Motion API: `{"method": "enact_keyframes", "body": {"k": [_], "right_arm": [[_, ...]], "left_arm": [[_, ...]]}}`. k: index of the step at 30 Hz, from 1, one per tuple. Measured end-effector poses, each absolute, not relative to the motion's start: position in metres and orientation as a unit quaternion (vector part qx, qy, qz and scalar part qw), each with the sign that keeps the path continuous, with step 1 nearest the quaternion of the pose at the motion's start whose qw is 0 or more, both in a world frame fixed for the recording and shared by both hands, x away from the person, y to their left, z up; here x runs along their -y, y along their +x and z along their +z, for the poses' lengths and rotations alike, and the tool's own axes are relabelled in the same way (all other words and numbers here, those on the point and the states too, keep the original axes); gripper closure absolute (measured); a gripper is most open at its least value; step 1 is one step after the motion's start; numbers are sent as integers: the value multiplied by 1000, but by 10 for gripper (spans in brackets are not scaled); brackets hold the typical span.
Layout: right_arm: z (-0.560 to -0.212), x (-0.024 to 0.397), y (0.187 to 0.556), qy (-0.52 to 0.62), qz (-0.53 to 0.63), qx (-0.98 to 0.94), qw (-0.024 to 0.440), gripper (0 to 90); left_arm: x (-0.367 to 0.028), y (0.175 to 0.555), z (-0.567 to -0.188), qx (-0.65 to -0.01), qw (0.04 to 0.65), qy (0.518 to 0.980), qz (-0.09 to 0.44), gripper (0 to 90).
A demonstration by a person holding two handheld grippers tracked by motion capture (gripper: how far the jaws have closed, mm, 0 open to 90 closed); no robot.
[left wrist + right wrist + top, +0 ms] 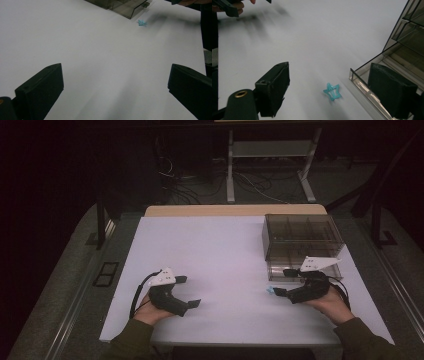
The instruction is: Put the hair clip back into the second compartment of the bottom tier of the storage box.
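Now I have my right gripper (329, 96) spread wide over the teal star hair clip (332, 91), which lies on the table (312, 37) between its jaws, beside the smoked drawer box (387, 75). Next, I judge, I lower and close squarely; my left gripper (115, 95) waits unclenched, holding nothing.

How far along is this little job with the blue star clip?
Barely begun. The drawer of the smoky plastic box is already pulled out. The right gripper is open around the star clip, which lies on the table. Grasping it is left. The left gripper waits open.
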State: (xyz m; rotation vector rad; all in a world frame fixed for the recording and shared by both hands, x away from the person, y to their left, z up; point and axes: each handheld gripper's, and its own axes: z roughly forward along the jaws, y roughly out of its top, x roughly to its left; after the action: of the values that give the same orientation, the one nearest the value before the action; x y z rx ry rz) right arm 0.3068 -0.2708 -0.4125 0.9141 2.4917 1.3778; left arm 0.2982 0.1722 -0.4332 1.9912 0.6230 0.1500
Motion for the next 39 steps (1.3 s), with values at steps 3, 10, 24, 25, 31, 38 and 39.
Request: {"method": "enact_keyframes", "body": {"k": [3,10,24,25,31,38,39], "right_arm": [[-413,269,311,303,455,-835,70,198],[-413,263,320,293,451,-841,60,249],[-418,264,327,293,448,-843,49,412],[-419,263,327,295,449,-842,48,420],[-422,263,329,292,442,-847,48,470],[-424,264,329,288,433,-852,51,582],[-425,263,330,289,433,-852,50,593]], "left_arm": [[-172,298,-433,-257,502,823,62,0],[-172,299,-434,-259,503,823,60,0],[-173,299,-434,-259,504,822,62,0],[-173,299,-434,-259,504,822,62,0],[-174,299,-434,-259,506,820,63,0],[-175,300,-434,-262,506,820,57,0],[-175,300,-435,-262,506,820,57,0]]}}
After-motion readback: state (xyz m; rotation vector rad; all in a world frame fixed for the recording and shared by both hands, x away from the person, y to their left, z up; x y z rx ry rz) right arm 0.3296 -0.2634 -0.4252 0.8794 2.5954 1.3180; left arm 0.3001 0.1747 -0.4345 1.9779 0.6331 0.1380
